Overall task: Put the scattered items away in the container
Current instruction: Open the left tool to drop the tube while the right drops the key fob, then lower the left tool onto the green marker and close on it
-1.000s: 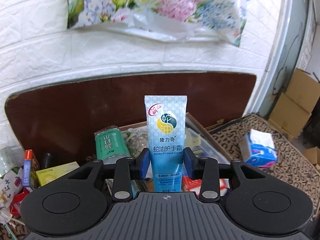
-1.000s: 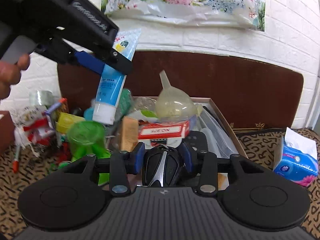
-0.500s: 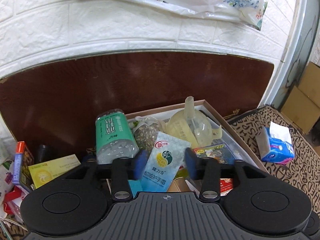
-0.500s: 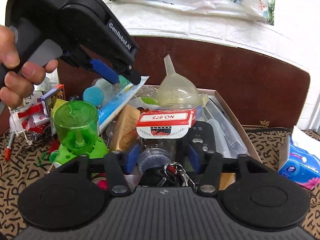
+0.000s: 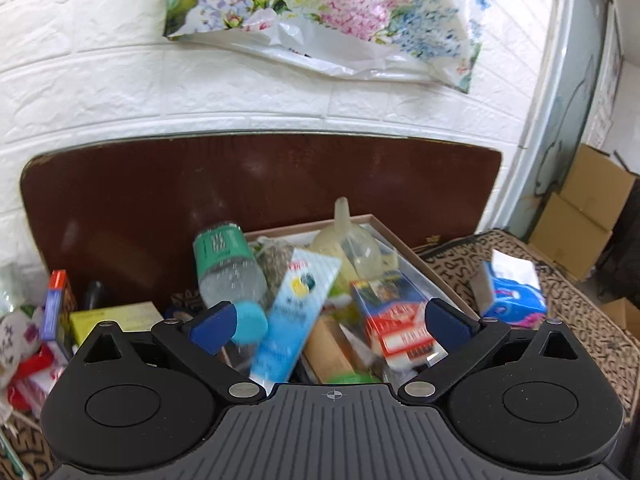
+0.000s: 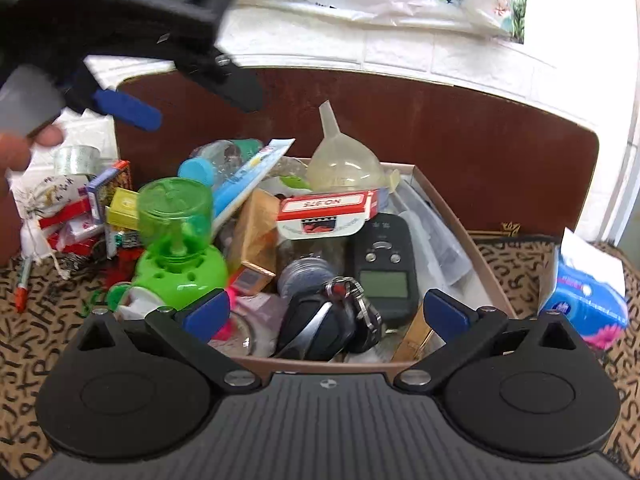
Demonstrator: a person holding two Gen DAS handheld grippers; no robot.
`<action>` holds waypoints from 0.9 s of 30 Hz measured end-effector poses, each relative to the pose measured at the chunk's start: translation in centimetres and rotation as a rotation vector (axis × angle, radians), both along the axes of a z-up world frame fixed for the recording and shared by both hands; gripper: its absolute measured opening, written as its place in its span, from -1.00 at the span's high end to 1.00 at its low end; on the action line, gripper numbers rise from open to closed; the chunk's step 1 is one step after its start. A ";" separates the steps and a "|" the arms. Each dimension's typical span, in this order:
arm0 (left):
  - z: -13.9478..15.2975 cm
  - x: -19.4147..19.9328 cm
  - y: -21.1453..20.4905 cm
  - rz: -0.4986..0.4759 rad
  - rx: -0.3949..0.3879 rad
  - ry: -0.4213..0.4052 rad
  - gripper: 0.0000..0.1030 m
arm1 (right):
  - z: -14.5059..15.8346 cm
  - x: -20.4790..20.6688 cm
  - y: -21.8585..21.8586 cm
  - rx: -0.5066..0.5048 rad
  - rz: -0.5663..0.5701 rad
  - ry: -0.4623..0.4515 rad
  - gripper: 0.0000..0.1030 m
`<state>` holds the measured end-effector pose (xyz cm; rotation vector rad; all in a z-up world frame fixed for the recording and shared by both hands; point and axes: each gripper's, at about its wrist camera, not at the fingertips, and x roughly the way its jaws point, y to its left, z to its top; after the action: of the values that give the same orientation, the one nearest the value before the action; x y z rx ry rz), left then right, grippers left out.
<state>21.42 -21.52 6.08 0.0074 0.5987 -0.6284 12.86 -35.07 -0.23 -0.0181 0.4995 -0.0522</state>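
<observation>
The cardboard box (image 6: 452,208) is piled with items. A blue hand cream tube (image 5: 292,316) lies slanted on the pile, free of my left gripper (image 5: 326,326), which is open above it. The tube also shows in the right wrist view (image 6: 248,184), with the left gripper (image 6: 168,100) raised above the pile. My right gripper (image 6: 326,314) is open over the box's front edge. A black car key with a key ring (image 6: 320,326) lies in the box just beyond it. A funnel (image 6: 340,156), a green dispenser (image 6: 176,240) and a water bottle (image 5: 228,268) sit in the pile.
A blue tissue pack (image 6: 584,292) lies on the patterned mat right of the box. Small boxes, a tape roll (image 6: 76,158) and a red pen (image 6: 22,286) lie scattered left of it. A brown board (image 5: 256,184) and a white wall stand behind. Cardboard cartons (image 5: 580,212) stand far right.
My left gripper tilted down, opened and let go of the hand cream tube onto the pile, then lifted. My right gripper opened and let go of the car key in the box.
</observation>
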 end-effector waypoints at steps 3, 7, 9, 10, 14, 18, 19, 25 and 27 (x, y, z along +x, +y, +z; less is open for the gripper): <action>-0.6 -1.8 2.0 0.011 -0.013 0.010 -1.00 | 0.6 -1.2 0.8 0.008 0.023 -0.019 -0.99; -2.1 -4.0 5.1 0.057 -0.039 0.047 -1.00 | 1.4 -2.7 2.4 -0.004 0.049 -0.037 -0.99; -3.3 -5.3 6.9 0.086 -0.059 0.075 -1.00 | 1.6 -3.6 3.4 -0.008 0.072 -0.040 -0.99; -4.0 -6.0 7.9 0.098 -0.068 0.084 -1.00 | 1.6 -4.1 4.1 -0.011 0.089 -0.042 -0.99; -6.6 -9.3 11.3 0.141 -0.072 0.094 -1.00 | 1.3 -5.7 7.1 -0.036 0.152 -0.034 -0.99; -9.1 -12.1 14.7 0.175 -0.056 0.116 -1.00 | 0.4 -6.9 10.5 -0.065 0.219 -0.015 -0.99; -9.6 -12.6 15.8 0.188 -0.061 0.123 -1.00 | 0.1 -7.1 11.4 -0.077 0.238 -0.007 -0.99; -11.1 -13.6 20.6 0.261 -0.058 0.127 -1.00 | -1.7 -6.8 15.5 -0.066 0.312 0.033 -0.99; -11.2 -13.6 21.6 0.273 -0.063 0.108 -1.00 | -2.1 -6.2 16.4 -0.061 0.327 0.036 -0.99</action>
<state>7.84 0.04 -5.16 -0.1652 0.6701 -0.3840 6.67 -18.66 -2.36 -0.1607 0.5259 0.2531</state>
